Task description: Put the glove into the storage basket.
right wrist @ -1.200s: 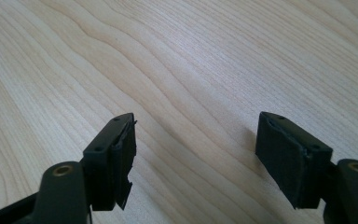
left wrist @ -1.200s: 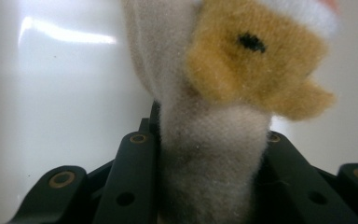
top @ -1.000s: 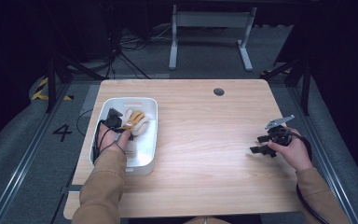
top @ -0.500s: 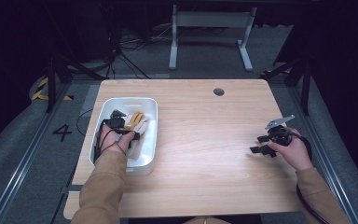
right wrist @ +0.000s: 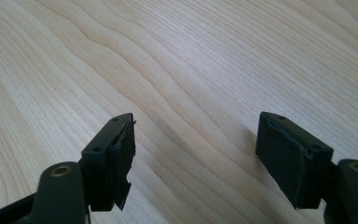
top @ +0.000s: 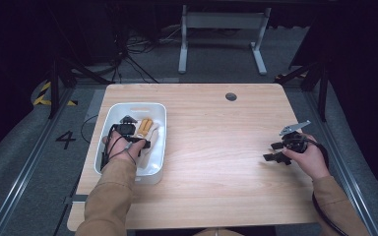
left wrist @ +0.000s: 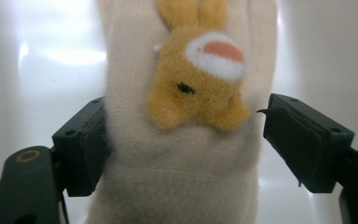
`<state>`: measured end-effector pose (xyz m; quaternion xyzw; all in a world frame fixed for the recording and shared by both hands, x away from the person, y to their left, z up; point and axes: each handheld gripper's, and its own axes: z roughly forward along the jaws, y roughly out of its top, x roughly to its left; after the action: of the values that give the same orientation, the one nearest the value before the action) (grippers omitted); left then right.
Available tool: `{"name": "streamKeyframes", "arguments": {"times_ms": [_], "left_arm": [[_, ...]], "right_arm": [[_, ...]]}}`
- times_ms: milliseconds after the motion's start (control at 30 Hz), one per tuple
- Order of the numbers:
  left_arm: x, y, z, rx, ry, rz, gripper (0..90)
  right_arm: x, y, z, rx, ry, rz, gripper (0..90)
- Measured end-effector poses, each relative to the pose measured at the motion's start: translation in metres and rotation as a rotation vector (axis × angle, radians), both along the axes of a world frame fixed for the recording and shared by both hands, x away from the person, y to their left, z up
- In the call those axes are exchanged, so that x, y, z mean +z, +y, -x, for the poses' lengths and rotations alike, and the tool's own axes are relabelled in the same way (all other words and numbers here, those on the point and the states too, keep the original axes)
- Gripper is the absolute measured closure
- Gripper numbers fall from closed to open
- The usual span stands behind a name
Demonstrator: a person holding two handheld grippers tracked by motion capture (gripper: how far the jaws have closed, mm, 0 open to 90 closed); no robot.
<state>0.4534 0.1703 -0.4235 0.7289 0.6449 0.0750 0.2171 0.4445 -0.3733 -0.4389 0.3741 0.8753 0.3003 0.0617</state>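
Sock [left wrist: 177, 154], cream-coloured with an orange plush animal face [left wrist: 198, 79] sewn on it, lies inside the white bin [top: 109, 118] at the left part of the worktop [top: 216, 172]. From the high view we can make out little more than a pale cloth with an orange patch in the bin, just beside the left gripper [top: 128, 135], which the person's left hand [top: 120, 147] holds down inside the bin. The left gripper view gives us what the high view cannot: the sock runs straight up between the two black jaws, the animal face sitting just beyond them, with the glossy white floor of the bin [left wrist: 37, 70] behind. There we see the left jaw touching the fabric's edge, while a sliver of white bin shows between the right jaw and the sock. So the left gripper [left wrist: 182, 140] is spread around the sock, not pinching it.

Well apart, at the right edge of the worktop, the right hand [top: 310, 160] holds the right gripper [top: 275, 151] low over bare wood. The high view shows its place on the worktop and the grey plate on top of it. The right gripper view shows us the right gripper [right wrist: 193, 154] with jaws spread wide, and the wood grain of the worktop [right wrist: 191, 60] between them.
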Motion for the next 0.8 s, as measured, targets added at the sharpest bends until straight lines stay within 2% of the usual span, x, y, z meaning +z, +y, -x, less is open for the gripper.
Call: {"name": "streamKeyframes", "arguments": {"times_ms": [67, 100, 200, 300, 433, 500, 600, 667, 700, 733, 800], "left_arm": [[0.002, 0.000, 0.000, -0.004, -0.006, -0.001, 20.1], [0.004, 0.001, 0.001, -0.004, -0.027, -0.003, 23.5], [0.012, 0.003, 0.004, -0.018, -0.097, -0.016, 22.5], [0.020, 0.002, 0.008, -0.039, -0.130, -0.046, 20.5], [0.037, 0.001, 0.014, -0.038, -0.192, -0.036, 24.4], [0.047, -0.001, 0.018, -0.057, -0.231, -0.041, 24.4], [0.059, -0.004, 0.024, -0.072, -0.274, -0.030, 24.5], [0.063, -0.006, 0.026, -0.076, -0.288, -0.031, 24.5], [0.068, -0.010, 0.030, -0.097, -0.312, -0.029, 24.5], [0.068, -0.010, 0.030, -0.097, -0.312, -0.029, 24.6], [0.078, -0.019, 0.038, -0.145, -0.344, -0.025, 24.6]], "right_arm": [[0.000, 0.000, 0.000, 0.001, 0.001, 0.000, 29.3], [0.000, 0.000, 0.000, 0.000, -0.001, -0.002, 29.3], [0.001, -0.001, -0.001, -0.003, -0.002, -0.004, 29.3], [0.000, 0.000, -0.002, -0.003, 0.003, 0.000, 29.3], [-0.001, 0.002, -0.002, 0.003, 0.003, 0.001, 29.2], [-0.001, 0.002, -0.002, 0.001, 0.005, 0.000, 29.2], [-0.002, 0.001, -0.002, 0.000, 0.006, 0.004, 29.2], [-0.002, 0.001, -0.002, 0.000, 0.007, 0.003, 29.2], [-0.001, 0.001, -0.002, 0.001, 0.004, 0.002, 29.2], [-0.001, 0.001, -0.001, 0.000, 0.002, 0.003, 29.2], [-0.001, 0.001, -0.001, 0.001, 0.000, 0.002, 29.2]]}}
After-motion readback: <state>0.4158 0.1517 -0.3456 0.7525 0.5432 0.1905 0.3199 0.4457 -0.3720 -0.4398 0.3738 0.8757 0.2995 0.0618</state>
